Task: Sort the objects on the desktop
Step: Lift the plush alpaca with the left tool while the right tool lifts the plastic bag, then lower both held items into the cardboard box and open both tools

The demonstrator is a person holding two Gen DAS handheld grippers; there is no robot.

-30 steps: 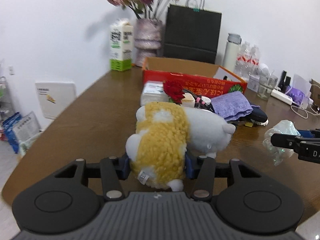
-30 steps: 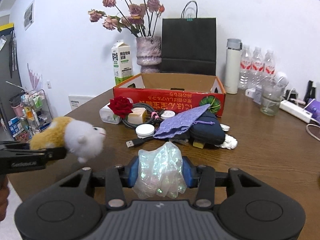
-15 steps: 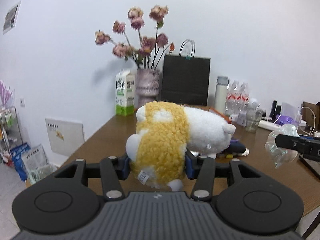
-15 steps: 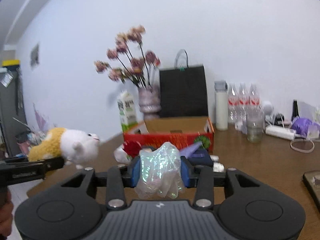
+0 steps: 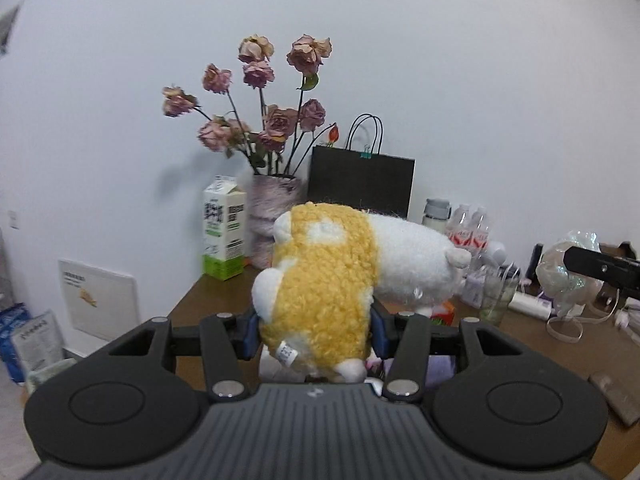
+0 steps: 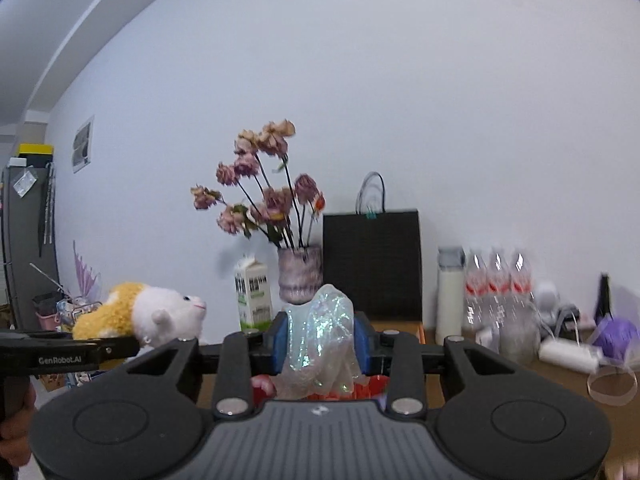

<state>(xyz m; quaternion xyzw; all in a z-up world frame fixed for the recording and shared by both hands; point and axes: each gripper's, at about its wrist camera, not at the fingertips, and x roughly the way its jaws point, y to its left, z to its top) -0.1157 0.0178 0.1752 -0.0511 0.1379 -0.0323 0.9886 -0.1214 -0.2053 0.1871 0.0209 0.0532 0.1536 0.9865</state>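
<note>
My left gripper (image 5: 314, 330) is shut on a yellow and white plush toy (image 5: 332, 284), which it holds in the air above the brown table (image 5: 216, 308). The toy's white head points right. My right gripper (image 6: 320, 338) pinches a crumpled iridescent clear plastic bag (image 6: 324, 336), and its jaws are closing further on it. In the right wrist view the plush toy (image 6: 148, 314) shows at the left in the other gripper. In the left wrist view the plastic bag (image 5: 564, 276) hangs at the right edge.
At the back stand a vase of dried roses (image 5: 276, 216), a milk carton (image 5: 224, 232), a black paper bag (image 5: 362, 180), a white flask (image 6: 450, 300) and water bottles (image 6: 496, 288). A glass (image 5: 494, 300) and a white power strip (image 5: 530, 306) lie on the right.
Both grippers rose with their loads and tilted up, so the table and red box dropped out of view. The right jaws squeezed the bag tighter.
</note>
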